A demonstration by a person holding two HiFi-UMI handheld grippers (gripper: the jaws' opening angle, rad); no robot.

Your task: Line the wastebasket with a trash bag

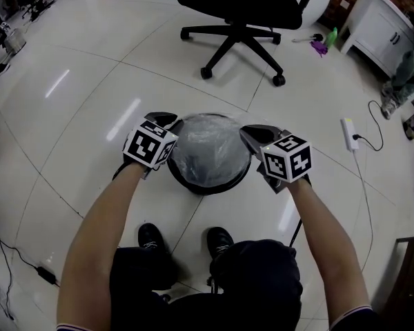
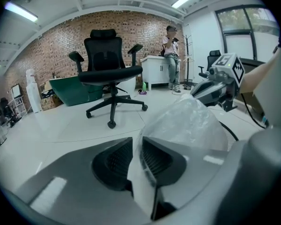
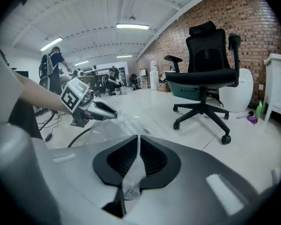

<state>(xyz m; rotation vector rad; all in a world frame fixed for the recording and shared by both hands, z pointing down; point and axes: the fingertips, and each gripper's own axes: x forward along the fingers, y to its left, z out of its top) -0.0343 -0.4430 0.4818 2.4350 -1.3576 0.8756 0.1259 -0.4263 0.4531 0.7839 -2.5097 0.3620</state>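
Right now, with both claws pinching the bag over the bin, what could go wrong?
The clear thin plastic trash bag is pinched in a narrow fold by the left claw and right claw; pulling wider could tear it or slip it free. Nothing steadies the round black mesh wastebasket on the glossy tile floor, so a sideways tug might tip it.

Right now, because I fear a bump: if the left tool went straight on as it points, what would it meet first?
The trash bag that the left tool pinches, bulging over the wastebasket. Past that film, probably bare floor, well short of the office chair; depth is hard to judge.
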